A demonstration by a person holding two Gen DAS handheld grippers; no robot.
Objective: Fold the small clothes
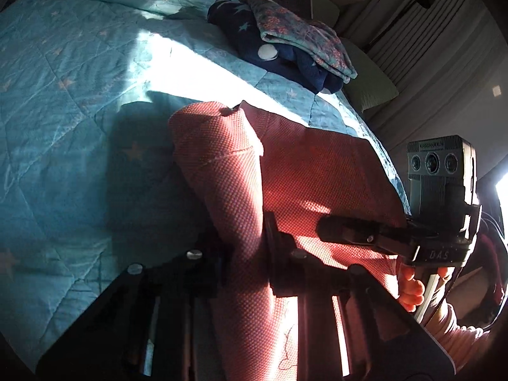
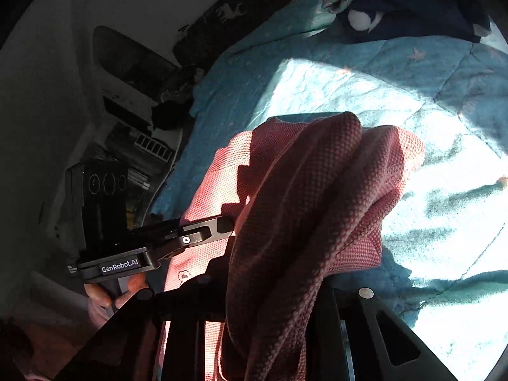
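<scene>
A pink knitted garment (image 1: 285,171) lies partly lifted over a teal star-patterned quilt (image 1: 70,101). My left gripper (image 1: 246,247) is shut on a fold of the garment, which bunches up between its jaws. My right gripper (image 2: 273,285) is shut on another thick fold of the same pink garment (image 2: 304,197), which drapes over its jaws. The right gripper also shows in the left wrist view (image 1: 327,230), resting against the cloth. The left gripper shows in the right wrist view (image 2: 227,223), at the garment's left edge.
A pile of folded clothes, dark blue with stars and a floral teal piece (image 1: 285,41), sits at the quilt's far side; it also shows in the right wrist view (image 2: 406,16). Bright sunlight falls on the quilt (image 2: 397,101). Curtains (image 1: 428,31) and shelves (image 2: 136,133) flank the bed.
</scene>
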